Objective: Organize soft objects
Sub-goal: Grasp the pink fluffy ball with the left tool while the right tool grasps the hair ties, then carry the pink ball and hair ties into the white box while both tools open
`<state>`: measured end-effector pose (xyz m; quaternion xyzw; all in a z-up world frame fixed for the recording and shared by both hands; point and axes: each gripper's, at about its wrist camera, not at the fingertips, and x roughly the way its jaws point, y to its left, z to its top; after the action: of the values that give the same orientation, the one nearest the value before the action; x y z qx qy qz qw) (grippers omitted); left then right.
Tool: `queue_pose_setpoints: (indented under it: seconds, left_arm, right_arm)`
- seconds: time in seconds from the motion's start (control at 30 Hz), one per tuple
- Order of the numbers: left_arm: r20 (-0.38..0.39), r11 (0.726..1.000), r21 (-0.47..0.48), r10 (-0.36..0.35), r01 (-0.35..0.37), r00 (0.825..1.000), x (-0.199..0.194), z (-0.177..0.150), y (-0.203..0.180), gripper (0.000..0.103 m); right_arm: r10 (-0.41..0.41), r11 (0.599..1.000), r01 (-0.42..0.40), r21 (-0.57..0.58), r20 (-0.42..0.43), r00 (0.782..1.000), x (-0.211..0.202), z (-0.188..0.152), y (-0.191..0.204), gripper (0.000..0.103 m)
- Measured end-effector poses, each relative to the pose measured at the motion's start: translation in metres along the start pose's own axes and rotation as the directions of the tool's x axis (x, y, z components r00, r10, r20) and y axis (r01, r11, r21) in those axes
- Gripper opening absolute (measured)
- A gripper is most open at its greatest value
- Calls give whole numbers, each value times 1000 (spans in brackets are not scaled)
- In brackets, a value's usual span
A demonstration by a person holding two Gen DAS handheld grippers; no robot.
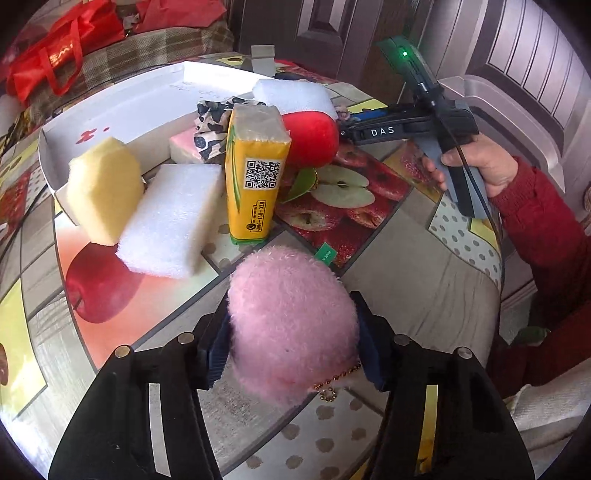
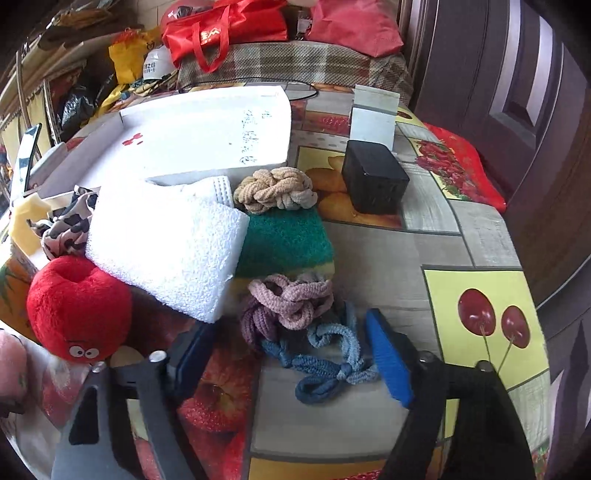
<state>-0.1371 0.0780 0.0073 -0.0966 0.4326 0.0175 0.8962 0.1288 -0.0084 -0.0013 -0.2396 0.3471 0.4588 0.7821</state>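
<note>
My left gripper (image 1: 291,332) is shut on a pink fluffy pompom (image 1: 291,317) with a gold bead chain, held above the table. Ahead lie a white sponge (image 1: 171,221), a yellow sponge (image 1: 105,188), an upright yellow tissue pack (image 1: 256,170), a red plush apple (image 1: 312,138) and a white box lid (image 1: 122,107). My right gripper (image 2: 291,354) is open, its jaws either side of blue braided hair ties (image 2: 325,358). Pink-purple hair ties (image 2: 284,302), a green sponge (image 2: 284,240), a white towel block (image 2: 170,240), beige hair ties (image 2: 275,188) and the red plush apple (image 2: 77,306) lie beyond.
A black box (image 2: 373,181) and a small white card (image 2: 373,114) stand at the back of the table. Red bags (image 2: 221,29) sit on a plaid-covered surface behind. A leopard-print scrunchie (image 2: 66,225) lies left. The table's edge (image 1: 498,258) curves at right.
</note>
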Motion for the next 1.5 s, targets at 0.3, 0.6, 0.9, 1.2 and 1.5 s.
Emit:
queue_pose_setpoints:
  seconds: [0.3,0.6,0.9,1.2,1.5]
  left_arm:
    - [210,996,5,84,-87,974,-43,-8,3,55]
    - [416,874,-328,474,-359,776,-84,-14,74,55]
    - [445,825,-405,554,-393,704,-70,3,103,55]
    - [486,845,-357,532,-398,693,-50,31,87,56]
    - [497,819,-402,571,-410,653,-42,51,96,56]
  right_arm:
    - [37,997,-43,64,92,995,-38,-18,-2,30]
    - [-87,981,2,193,433,897,-95,-25,9,30]
    - [-132,977,25,211,509,851,-75,-3,10,31]
    - [-144,984,62,166,546,825,-59,18,24,32]
    - [-112,990,45,131,567,816,-38,44,41,33]
